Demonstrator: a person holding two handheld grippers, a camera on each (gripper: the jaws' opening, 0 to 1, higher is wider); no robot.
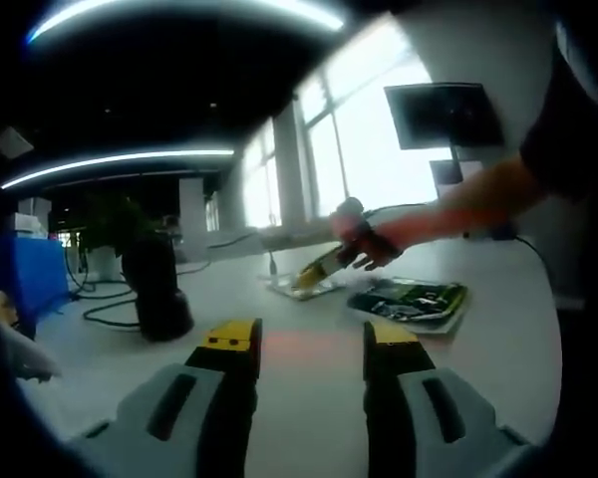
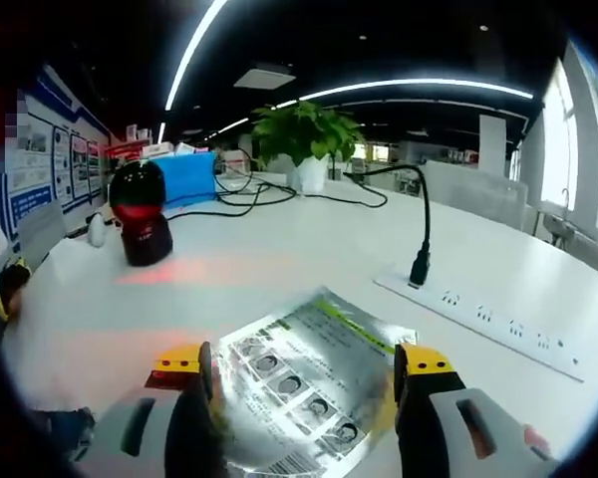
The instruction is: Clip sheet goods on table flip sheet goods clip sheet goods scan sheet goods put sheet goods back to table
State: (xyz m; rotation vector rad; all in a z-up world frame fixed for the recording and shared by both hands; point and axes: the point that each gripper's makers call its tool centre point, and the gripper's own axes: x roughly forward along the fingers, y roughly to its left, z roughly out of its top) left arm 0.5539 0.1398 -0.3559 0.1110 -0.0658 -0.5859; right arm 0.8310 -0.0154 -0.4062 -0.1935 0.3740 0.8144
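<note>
A silver sheet packet (image 2: 309, 383) printed with small pictures lies on the white table (image 2: 279, 259) between the jaws of my right gripper (image 2: 304, 366), which stand wide apart at its two side edges; whether they touch it I cannot tell. In the left gripper view the right gripper (image 1: 319, 271), held by a person's hand (image 1: 369, 242), tilts down onto that sheet (image 1: 304, 286). A pile of more sheet goods (image 1: 411, 301) lies beside it. My left gripper (image 1: 310, 339) is open over bare table with nothing in it. A black scanner (image 2: 140, 214) (image 1: 157, 289) stands further off.
The scanner casts a red glow (image 2: 169, 271) on the table. A white power strip (image 2: 483, 311) with a black gooseneck cable (image 2: 424, 224) lies at the right. A potted plant (image 2: 304, 134), a blue box (image 2: 184, 174) and loose cables sit at the back. A monitor (image 1: 444, 115) stands by the windows.
</note>
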